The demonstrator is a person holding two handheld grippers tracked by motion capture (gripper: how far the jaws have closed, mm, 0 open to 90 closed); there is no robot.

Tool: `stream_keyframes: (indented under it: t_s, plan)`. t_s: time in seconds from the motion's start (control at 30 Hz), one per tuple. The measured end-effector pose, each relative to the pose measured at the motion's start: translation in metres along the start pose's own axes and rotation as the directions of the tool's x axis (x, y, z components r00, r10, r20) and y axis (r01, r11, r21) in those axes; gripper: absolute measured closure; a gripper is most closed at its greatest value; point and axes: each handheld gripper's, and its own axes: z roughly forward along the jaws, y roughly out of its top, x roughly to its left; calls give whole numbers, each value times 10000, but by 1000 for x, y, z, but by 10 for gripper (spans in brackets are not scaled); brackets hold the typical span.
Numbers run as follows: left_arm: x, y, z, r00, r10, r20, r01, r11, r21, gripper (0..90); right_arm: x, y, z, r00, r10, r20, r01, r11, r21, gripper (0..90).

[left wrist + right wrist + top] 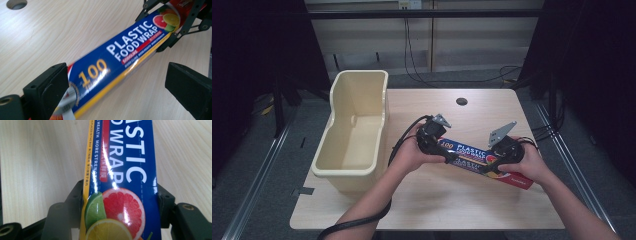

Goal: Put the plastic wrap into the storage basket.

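Here, right claw (pixel 120 202) gripping wrap box (pixel 122 165)

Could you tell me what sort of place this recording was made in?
Probably a lab or recording workspace rather than a kitchen: a plain wooden table with a cable hole, loose cables on the floor behind it, and dark curtains at the sides.

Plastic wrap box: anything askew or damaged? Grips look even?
No damage visible on the plastic wrap box. It lies diagonally across the table, not square to its edges. Grips are uneven: the right gripper clamps the fruit-picture end, while the left gripper stands open around the "100" end, one jaw well clear.
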Motion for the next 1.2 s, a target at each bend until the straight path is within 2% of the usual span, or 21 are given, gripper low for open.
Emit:
stream_keyframes:
  t_s: [0.07,0.17,0.27,0.3,0.4,0.43,0.53,0.67,0.7,0.77,0.8,0.87,0.93,1.03,1.1,1.17,1.2]
  plan:
    - [2,4,1,9998,129,176,-130,9999,48,47,0,1,0,9999,-54,-105,54,10000,32,417]
    - [3,7,3,9995,268,170,-272,9993,251,44,0,3,-1,9997,-211,-156,211,9998,3,417]
    - [3,12,5,9989,382,284,-388,9990,208,42,0,6,-3,9983,-479,-345,477,9988,-60,417]
    - [2,14,8,9981,504,359,-516,9981,333,43,-1,7,-5,9971,-581,-492,576,9983,-113,416]
    - [0,16,12,9973,548,498,-571,9973,461,43,0,9,-5,9956,-720,-594,714,9974,-108,416]
    - [-1,17,14,9967,598,545,-628,9965,545,42,-1,10,-5,9937,-928,-633,920,9956,-157,416]
    - [-2,19,16,9960,663,600,-700,9956,617,42,-1,12,-5,9925,-965,-745,959,9953,-122,416]
    - [-5,19,21,9940,758,793,-817,9939,736,41,-1,14,-5,9889,-1245,-808,1238,9922,-135,415]
    - [-5,19,22,9921,926,848,-1005,9905,941,38,-1,15,-5,9870,-1309,-936,1299,9914,-168,415]
    - [-4,19,24,9910,970,924,-1059,9897,968,36,-1,16,-5,9854,-1394,-980,1382,9902,-183,415]
    - [-4,19,24,9887,1128,984,-1232,9866,1066,35,0,17,-6,9832,-1509,-1030,1493,9885,-233,414]
    - [-6,18,27,9889,1092,1006,-1201,9866,1103,31,0,18,-7,9815,-1587,-1071,1566,9873,-279,414]
    - [-7,17,29,9864,1182,1140,-1313,9847,1149,30,0,19,-7,9798,-1658,-1118,1630,9860,-342,414]
    - [-9,16,34,9806,1506,1257,-1686,9746,1477,30,0,21,-9,9756,-1830,-1213,1798,9830,-370,413]
    - [-11,16,34,9811,1464,1267,-1651,9744,1524,30,0,22,-10,9739,-1908,-1234,1872,9815,-397,413]
    - [-13,16,37,9756,1786,1279,-1988,9656,1677,45,1,24,-11,9712,-2027,-1254,2003,9792,-321,413]
    - [-13,16,37,9756,1786,1279,-1988,9656,1677,52,1,25,-11,9697,-2063,-1308,2037,9785,-327,412]
